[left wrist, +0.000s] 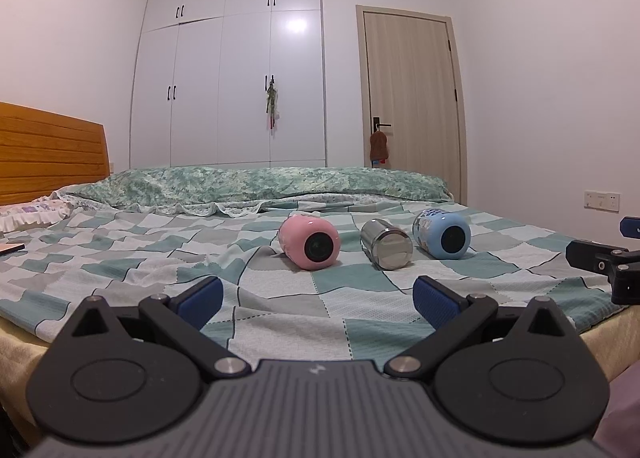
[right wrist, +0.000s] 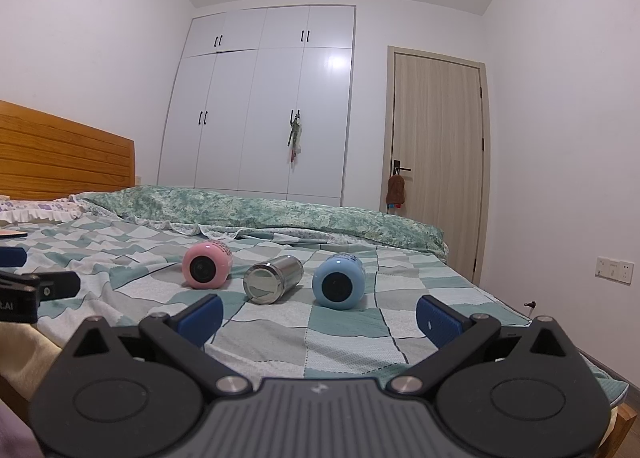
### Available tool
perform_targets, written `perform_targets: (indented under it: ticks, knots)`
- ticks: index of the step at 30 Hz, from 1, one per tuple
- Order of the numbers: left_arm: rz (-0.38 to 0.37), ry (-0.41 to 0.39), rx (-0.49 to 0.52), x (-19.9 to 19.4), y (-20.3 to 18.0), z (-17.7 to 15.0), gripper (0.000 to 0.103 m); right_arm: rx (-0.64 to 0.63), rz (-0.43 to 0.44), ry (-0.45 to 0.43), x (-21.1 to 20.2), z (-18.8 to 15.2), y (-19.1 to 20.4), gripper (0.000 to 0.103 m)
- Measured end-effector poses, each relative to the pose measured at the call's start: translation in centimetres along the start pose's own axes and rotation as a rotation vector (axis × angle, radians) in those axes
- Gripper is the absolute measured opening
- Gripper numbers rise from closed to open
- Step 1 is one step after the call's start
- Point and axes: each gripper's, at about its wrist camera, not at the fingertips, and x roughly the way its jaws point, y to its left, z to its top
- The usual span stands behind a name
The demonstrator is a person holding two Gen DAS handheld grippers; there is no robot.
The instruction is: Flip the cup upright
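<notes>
Looking down both wrist cameras, I see three cups lying on their sides in a row on the checked bedsheet: a pink cup, a steel cup in the middle, and a blue cup with a printed wrap. The pink and blue ones point a dark round end toward me; I cannot tell whether that is mouth or base. The steel one shows a flat shiny end.

My left gripper has its blue-padded fingers spread wide with nothing between them, well short of the cups. My right gripper is equally wide apart and empty, with the blue cup nearest its line.

I judge nothing is started yet. The risks I see: the cups are round and lie on soft, wrinkled fabric, so a nudge from one finger could roll a cup into its neighbour. The steel wall looks slick and could slip from the pads mid-turn. Once stood up, a cup may topple on the yielding mattress.
</notes>
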Motion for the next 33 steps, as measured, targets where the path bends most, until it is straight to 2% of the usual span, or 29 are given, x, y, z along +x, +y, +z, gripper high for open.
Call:
perform_targets:
  ticks: [33]
  knots:
    - [-0.003,-0.005,-0.002,-0.13,0.03,0.10,0.103,-0.002,0.000,0.000,-0.03,0.03,0.07,0.103]
